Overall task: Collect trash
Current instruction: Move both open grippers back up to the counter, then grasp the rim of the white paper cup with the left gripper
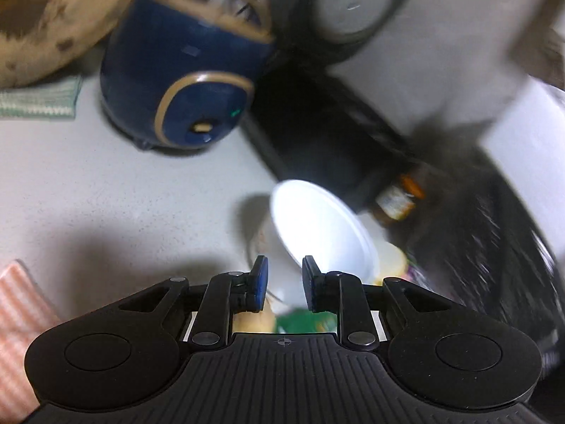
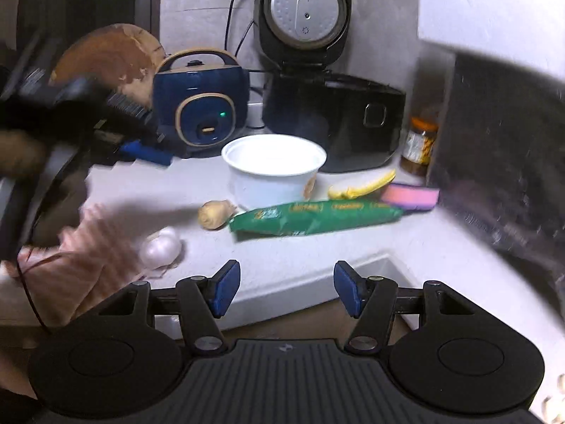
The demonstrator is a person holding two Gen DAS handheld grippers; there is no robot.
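A white disposable bowl (image 2: 273, 173) stands on the grey counter, with a green wrapper (image 2: 314, 216) lying in front of it and a ginger piece (image 2: 213, 213) at its left. A yellow peel (image 2: 363, 185) lies right of the bowl. My right gripper (image 2: 286, 291) is open and empty above the counter's front edge. My left gripper (image 1: 284, 284) is open and empty, hovering close over the bowl (image 1: 317, 226); the ginger (image 1: 254, 321) and wrapper (image 1: 303, 323) show under its fingers. It also appears blurred at the left in the right wrist view (image 2: 141, 148).
A blue cooker (image 2: 201, 113) and a black rice cooker (image 2: 335, 120) with its lid up stand behind the bowl. A jar (image 2: 420, 145), a pink sponge (image 2: 409, 196), garlic (image 2: 160, 247), a striped pink cloth (image 2: 70, 275) and a wooden board (image 2: 109, 56) are around.
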